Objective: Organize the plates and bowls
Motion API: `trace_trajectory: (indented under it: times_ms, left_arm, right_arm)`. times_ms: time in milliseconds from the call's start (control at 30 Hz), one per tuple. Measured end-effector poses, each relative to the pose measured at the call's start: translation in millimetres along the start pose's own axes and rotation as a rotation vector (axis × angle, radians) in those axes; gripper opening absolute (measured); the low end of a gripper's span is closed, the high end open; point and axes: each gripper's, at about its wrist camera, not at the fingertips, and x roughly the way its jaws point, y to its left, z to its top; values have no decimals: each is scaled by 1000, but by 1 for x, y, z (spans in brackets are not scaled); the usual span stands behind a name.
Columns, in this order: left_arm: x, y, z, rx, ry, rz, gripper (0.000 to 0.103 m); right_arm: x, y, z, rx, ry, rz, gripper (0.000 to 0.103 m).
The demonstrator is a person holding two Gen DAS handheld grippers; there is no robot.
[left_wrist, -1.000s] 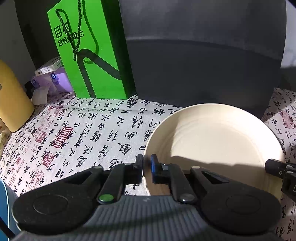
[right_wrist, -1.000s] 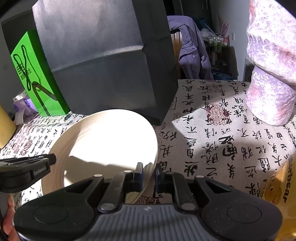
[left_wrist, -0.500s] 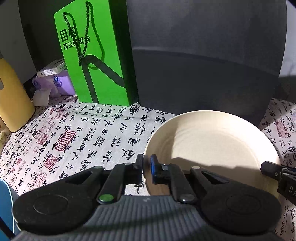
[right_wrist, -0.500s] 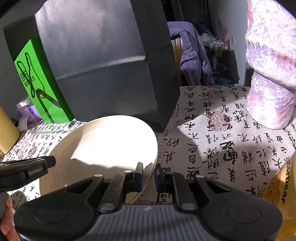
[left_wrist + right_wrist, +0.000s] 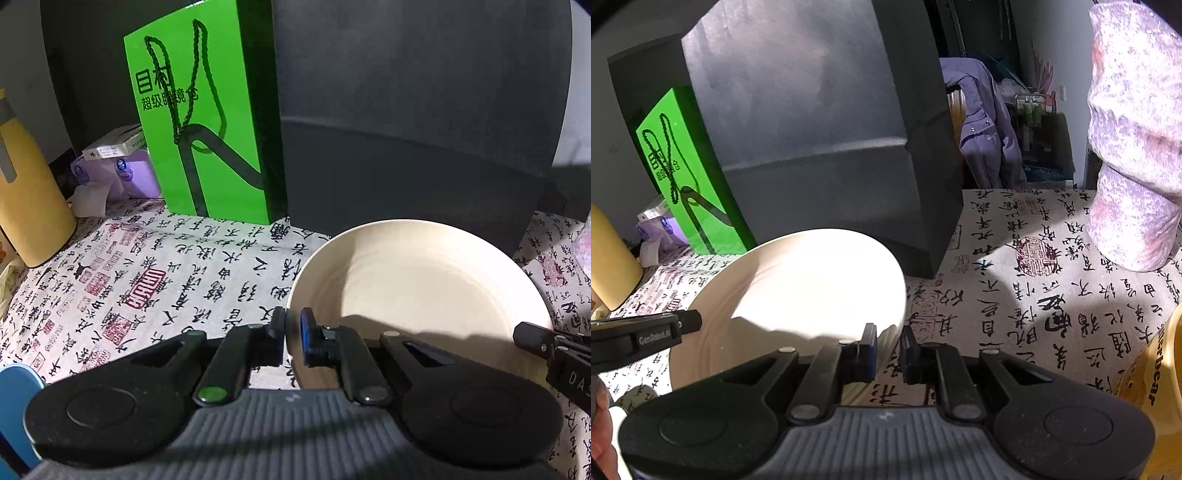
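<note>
both claws are pinched shut on opposite rims of the cream plate [image 5: 424, 280], left claw [image 5: 292, 332] and right claw [image 5: 888, 345] sharing its weight, likely to carry it level.

light: hard sun, right | shadows: deep | edges: fisheye-bent | focus: sharp

One cream plate [image 5: 424, 280], two claws, two paper bags, one yellow flask [image 5: 29, 192].

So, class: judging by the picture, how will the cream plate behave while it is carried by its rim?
The cream plate looks rigid, so it probably won't flex. Its glazed-looking rim may slip between the fingers. Gripped by the left gripper and right gripper on opposite edges, it should stay steady.
</note>
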Motion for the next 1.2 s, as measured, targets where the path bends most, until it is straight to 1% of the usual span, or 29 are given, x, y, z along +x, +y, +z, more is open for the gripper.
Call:
trace_trajectory:
  times_ms: [167, 533, 900, 1033, 1200]
  left_arm:
    - [-9, 6, 2, 11, -11, -10, 8]
    - [-26, 15, 4, 9, -42, -42, 8]
    - [-45, 22, 4, 27, -103, -94, 8]
    - [-51, 26, 3, 33, -138, -113, 8]
    - [-56, 30, 2, 30, -156, -134, 8]
  right_arm:
    - [-9, 8, 1, -18, -22, -1, 13]
    - [-18, 11, 2, 0, -34, 9, 13]
    - [-37, 12, 4, 9, -73, 8, 13]
    - [-44, 15, 4, 5, -92, 1, 13]
    - [-50, 18, 3, 4, -112, -9, 14]
